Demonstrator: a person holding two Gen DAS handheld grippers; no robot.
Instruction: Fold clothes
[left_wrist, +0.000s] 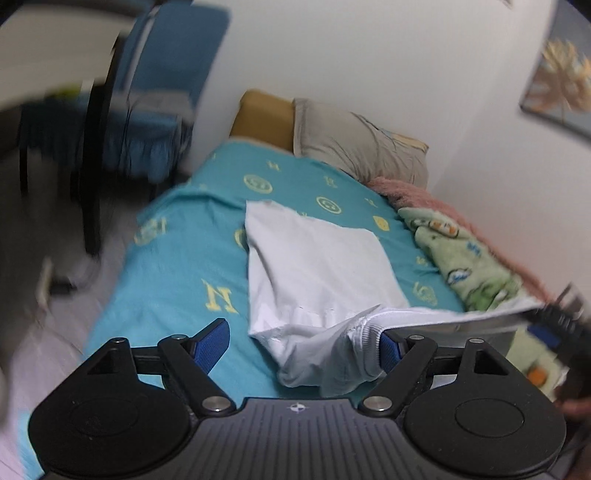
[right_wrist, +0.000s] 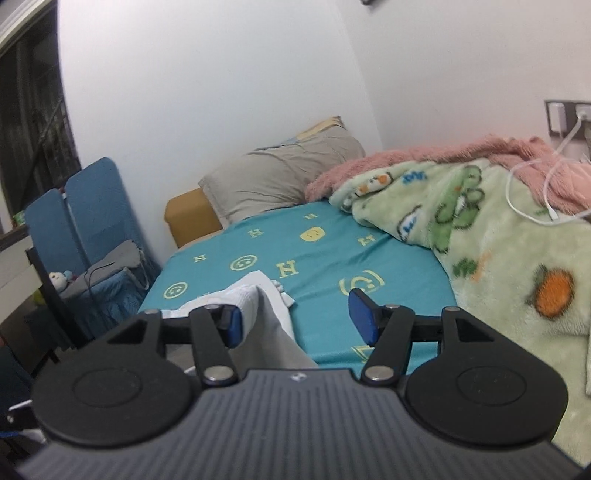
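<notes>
White garment (left_wrist: 314, 258) lies folded mid-frame on the teal bed sheet (left_wrist: 177, 258). Left gripper (left_wrist: 303, 341) fingers spread, cloth draped over one; right gripper (right_wrist: 295, 319) fingers spread beside cloth.

A bed under a teal sheet (left_wrist: 177, 266) printed with yellow letters and smiley faces carries a white folded garment (left_wrist: 314, 258), a grey pillow (right_wrist: 280, 177) (at its head) and a green fleece cartoon blanket (right_wrist: 498, 258) along the wall side.

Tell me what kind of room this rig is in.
Most likely a bedroom: a bed with a teal patterned sheet, a grey pillow against the wall, and a fleece blanket bunched along one side.
</notes>
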